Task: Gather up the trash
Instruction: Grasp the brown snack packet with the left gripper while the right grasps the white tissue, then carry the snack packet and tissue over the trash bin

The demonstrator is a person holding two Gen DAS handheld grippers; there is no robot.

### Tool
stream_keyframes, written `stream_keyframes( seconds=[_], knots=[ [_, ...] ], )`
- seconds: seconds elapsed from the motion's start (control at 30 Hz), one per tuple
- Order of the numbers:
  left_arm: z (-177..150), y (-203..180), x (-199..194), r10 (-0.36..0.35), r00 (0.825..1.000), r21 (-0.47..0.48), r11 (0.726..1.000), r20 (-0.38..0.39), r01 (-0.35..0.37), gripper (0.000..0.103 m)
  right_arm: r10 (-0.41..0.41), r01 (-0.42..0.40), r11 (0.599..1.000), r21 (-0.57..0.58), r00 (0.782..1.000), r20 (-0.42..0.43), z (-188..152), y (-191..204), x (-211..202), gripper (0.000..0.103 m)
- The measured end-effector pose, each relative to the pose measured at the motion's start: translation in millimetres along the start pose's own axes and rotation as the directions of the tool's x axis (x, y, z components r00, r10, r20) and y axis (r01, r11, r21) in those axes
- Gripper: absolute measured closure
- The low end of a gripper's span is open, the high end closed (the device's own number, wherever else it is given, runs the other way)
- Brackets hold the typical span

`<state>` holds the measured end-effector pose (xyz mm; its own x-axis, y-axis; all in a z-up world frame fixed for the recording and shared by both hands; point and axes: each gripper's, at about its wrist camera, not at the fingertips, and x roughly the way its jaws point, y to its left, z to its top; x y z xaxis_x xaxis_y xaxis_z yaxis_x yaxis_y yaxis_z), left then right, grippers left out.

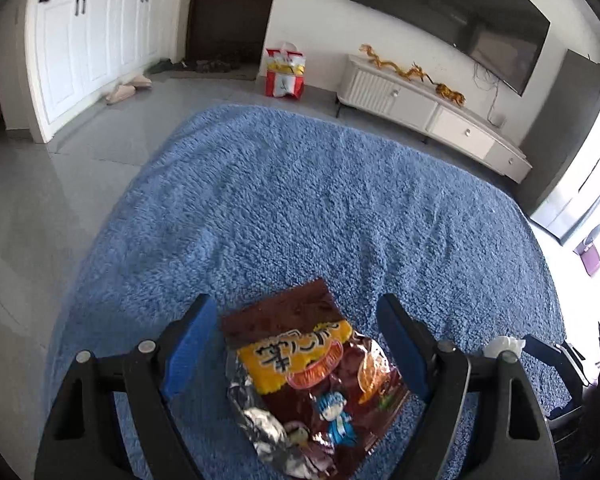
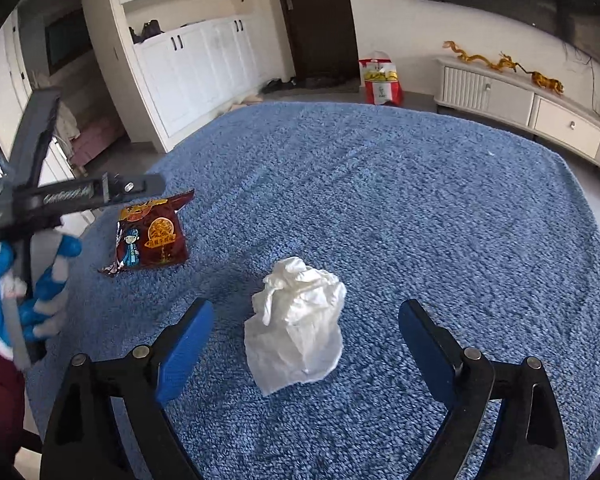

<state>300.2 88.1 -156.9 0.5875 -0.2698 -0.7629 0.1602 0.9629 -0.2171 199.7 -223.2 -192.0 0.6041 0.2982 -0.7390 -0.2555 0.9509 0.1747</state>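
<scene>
A brown and yellow snack wrapper [image 1: 312, 380] lies on the blue fluffy cover [image 1: 300, 208], between the open jaws of my left gripper [image 1: 300, 320], which straddles it without gripping. The wrapper also shows in the right wrist view [image 2: 152, 236], with the left gripper's body [image 2: 40, 200] above it. A crumpled white tissue [image 2: 296, 316] sits on the cover between the open jaws of my right gripper [image 2: 306, 320], untouched. The tissue [image 1: 504, 346] shows small at the right of the left wrist view.
The blue cover [image 2: 420, 200] ends at a grey tiled floor [image 1: 40, 200]. A red and white bag [image 1: 284, 74] stands by the dark door. A white TV cabinet [image 1: 428, 112] with gold dragon figures runs along the far wall. White cupboards [image 2: 196, 60] stand at the left.
</scene>
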Motion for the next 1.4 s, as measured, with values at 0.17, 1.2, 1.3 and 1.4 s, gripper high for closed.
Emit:
stream_keyframes(
  seconds=[0.17, 1.2, 1.3, 1.4],
  knots=[
    [-13, -6, 12, -0.017, 0.999, 0.041, 0.999, -0.047, 0.019, 0.021, 0.011, -0.011, 1.000, 0.005, 1.000, -0.010, -1, 1, 7, 0.022],
    [-60, -53, -88, -0.047, 0.995, 0.087, 0.995, 0.083, 0.040, 0.100, 0.057, -0.068, 0.991, 0.115, 0.994, 0.095, -46, -26, -63, 0.082],
    [-61, -66, -101, -0.059, 0.993, 0.106, 0.993, 0.100, 0.048, 0.101, 0.044, -0.061, 0.990, 0.129, 0.990, 0.131, -56, -37, -86, 0.082],
    [-61, -84, -112, -0.077, 0.990, 0.131, 0.990, 0.116, 0.062, 0.101, 0.032, -0.059, 0.986, 0.154, 0.985, 0.171, -62, -54, -108, 0.082]
  ],
)
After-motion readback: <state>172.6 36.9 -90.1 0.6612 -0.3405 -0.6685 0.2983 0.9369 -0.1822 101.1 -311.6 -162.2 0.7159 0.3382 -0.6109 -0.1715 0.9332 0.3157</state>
